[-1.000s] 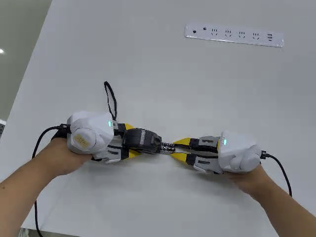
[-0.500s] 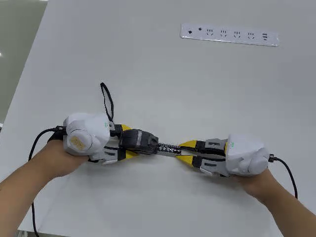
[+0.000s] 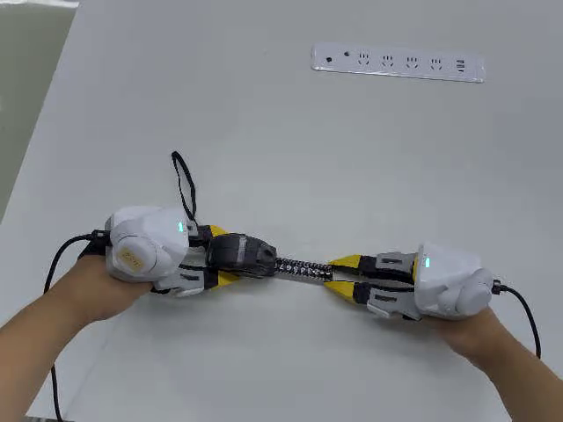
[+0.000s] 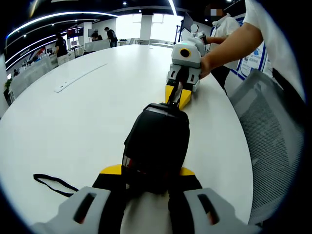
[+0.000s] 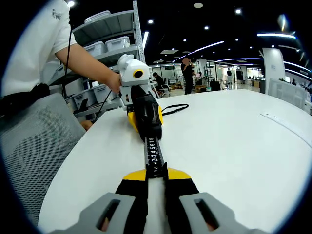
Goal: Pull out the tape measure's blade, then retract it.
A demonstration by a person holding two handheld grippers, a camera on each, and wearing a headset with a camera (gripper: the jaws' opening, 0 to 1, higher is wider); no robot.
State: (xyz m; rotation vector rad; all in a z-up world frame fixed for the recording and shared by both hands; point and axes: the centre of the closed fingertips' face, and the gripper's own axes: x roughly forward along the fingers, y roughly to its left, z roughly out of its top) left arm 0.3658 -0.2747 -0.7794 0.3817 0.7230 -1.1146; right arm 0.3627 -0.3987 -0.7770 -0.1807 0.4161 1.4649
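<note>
On a white table (image 3: 264, 132), the left gripper (image 3: 222, 255) clamps its jaws round the tape measure (image 3: 244, 253), whose blade (image 3: 303, 266) runs a short way to the right gripper (image 3: 339, 274), jaws pinching its tip; a straight, level pull, with the left grip kept firm, should likely spare the blade from kinking or slipping

Blade (image 5: 151, 146) tip inside R tongs (image 5: 155, 174)

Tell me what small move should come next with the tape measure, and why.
Probably slide the right tongs straight away from the case, to the right in the head view. They are shut on the blade tip, the left tongs grip the case, and just a short stretch of blade is out.
</note>
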